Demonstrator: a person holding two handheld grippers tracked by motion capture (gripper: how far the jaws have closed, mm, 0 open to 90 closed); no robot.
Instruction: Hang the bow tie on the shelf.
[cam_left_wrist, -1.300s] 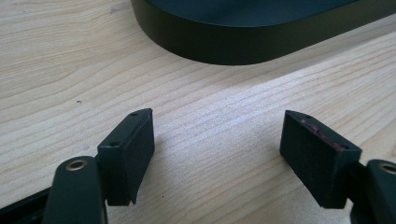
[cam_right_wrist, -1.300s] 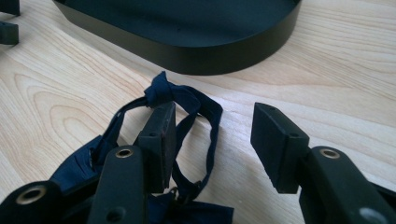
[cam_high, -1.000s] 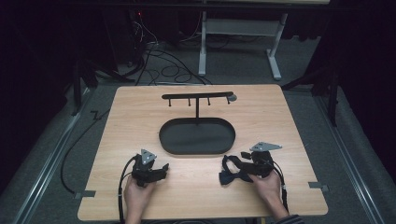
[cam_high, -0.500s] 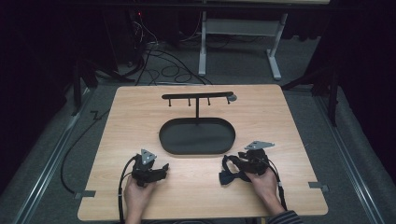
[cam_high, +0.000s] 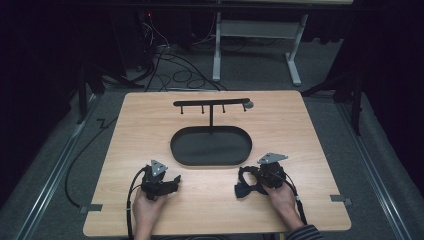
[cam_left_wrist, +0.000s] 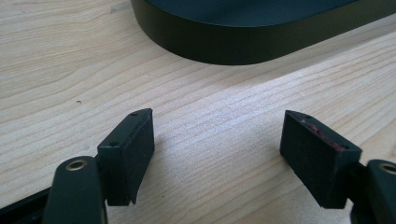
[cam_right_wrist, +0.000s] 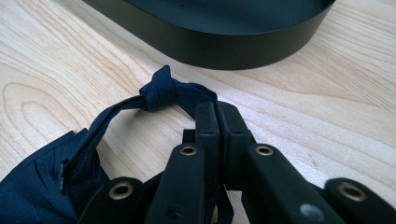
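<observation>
The right gripper (cam_right_wrist: 217, 114) has just closed its jaws; they now clamp a loop of dark blue cloth (cam_right_wrist: 173, 91) at the lower right of the desk (cam_high: 300, 125). At lower left, the left gripper (cam_left_wrist: 217, 144) rests with jaws apart, nothing between them. Beyond, mid-frame, sits a black oval tray (cam_high: 176, 150), its hook stand (cam_high: 211, 112) behind.

No text, label, brand, no. or sign is legible in any view: nothing is printed on the table, tray, rack, cloth or gripper parts as far as can be read.
</observation>
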